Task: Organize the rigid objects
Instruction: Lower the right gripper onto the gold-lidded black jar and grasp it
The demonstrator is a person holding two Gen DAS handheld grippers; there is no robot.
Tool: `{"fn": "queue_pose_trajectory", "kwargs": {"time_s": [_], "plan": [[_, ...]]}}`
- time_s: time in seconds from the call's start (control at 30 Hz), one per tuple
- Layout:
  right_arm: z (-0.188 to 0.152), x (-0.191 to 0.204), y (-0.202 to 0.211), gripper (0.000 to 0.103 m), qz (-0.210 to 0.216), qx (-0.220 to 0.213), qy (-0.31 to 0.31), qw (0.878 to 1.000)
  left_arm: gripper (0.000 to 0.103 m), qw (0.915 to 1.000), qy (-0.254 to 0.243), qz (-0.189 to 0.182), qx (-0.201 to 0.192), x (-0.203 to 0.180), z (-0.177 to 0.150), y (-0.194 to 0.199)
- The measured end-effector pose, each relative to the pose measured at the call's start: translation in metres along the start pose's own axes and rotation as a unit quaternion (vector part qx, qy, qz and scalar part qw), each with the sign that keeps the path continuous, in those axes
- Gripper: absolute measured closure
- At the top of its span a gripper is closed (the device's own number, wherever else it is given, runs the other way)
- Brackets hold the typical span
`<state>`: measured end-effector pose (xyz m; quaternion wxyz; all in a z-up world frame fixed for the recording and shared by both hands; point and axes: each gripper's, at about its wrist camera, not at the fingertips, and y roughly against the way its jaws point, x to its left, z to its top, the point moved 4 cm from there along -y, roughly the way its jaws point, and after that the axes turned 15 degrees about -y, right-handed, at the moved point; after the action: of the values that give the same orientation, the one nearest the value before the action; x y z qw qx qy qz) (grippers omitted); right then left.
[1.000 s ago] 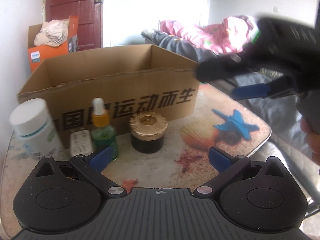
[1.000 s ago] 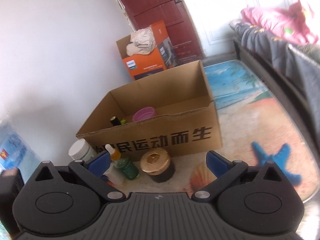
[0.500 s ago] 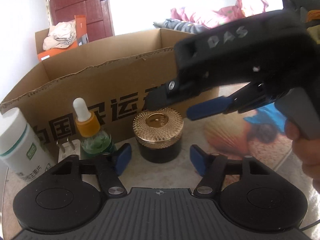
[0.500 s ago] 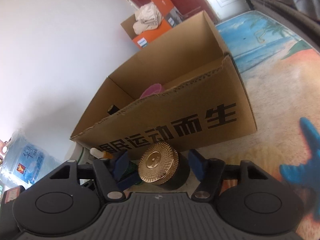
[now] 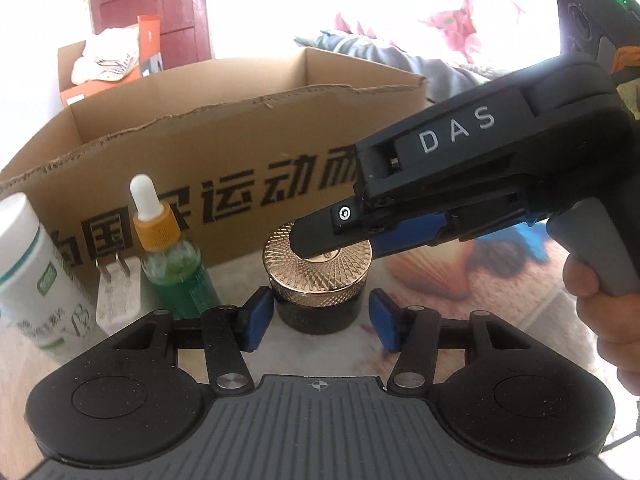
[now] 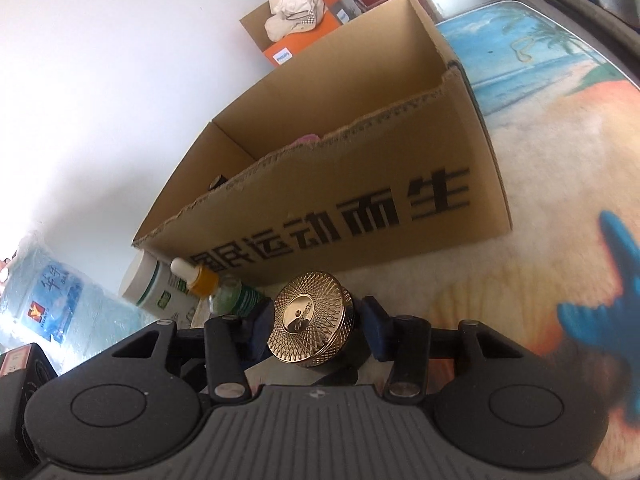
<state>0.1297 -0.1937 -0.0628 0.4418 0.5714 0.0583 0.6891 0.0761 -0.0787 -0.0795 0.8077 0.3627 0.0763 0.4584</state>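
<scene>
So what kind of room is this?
Probably a bedroom at home. There's a bed with rumpled pink bedding, a dark red door, and a small table with a beach picture on it holding a cardboard box.

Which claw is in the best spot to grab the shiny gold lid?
Right, probably. The right claw has just been closing with the patterned round gold lid between its pads. The left claw, also just closing, sits lower, around the black jar body.

Wall (image 6: 100, 80): plain white, left of frame
Door (image 5: 148, 4): dark red, upper left
Light: bright glare, top centre
Bed (image 5: 400, 52): grey and pink bedding, upper right
</scene>
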Motion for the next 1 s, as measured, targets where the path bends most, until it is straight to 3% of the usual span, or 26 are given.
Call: {"fn": "queue_pose_trajectory", "kwargs": {"time_s": [0.23, 0.4, 0.57, 1.0], "plan": [[-0.015, -0.004, 0.019, 0.053, -0.009, 0.003, 0.008, 1.000, 0.048, 0.9995, -0.019, -0.023, 0.000, -0.016, -0.012, 0.019], [-0.011, -0.016, 0.022, 0.053, -0.001, -0.003, -0.034, 0.999, 0.041, 0.9990, -0.037, -0.020, 0.011, -0.020, -0.006, 0.009], [-0.012, -0.025, 0.018, 0.052, 0.011, 0.006, -0.064, 0.998, 0.041, 0.9990, -0.039, -0.015, 0.018, -0.021, 0.000, -0.005], [-0.013, -0.026, 0.010, 0.051, 0.029, 0.010, -0.068, 0.997, 0.047, 0.9997, -0.015, -0.016, 0.009, -0.013, 0.004, -0.018]]}}
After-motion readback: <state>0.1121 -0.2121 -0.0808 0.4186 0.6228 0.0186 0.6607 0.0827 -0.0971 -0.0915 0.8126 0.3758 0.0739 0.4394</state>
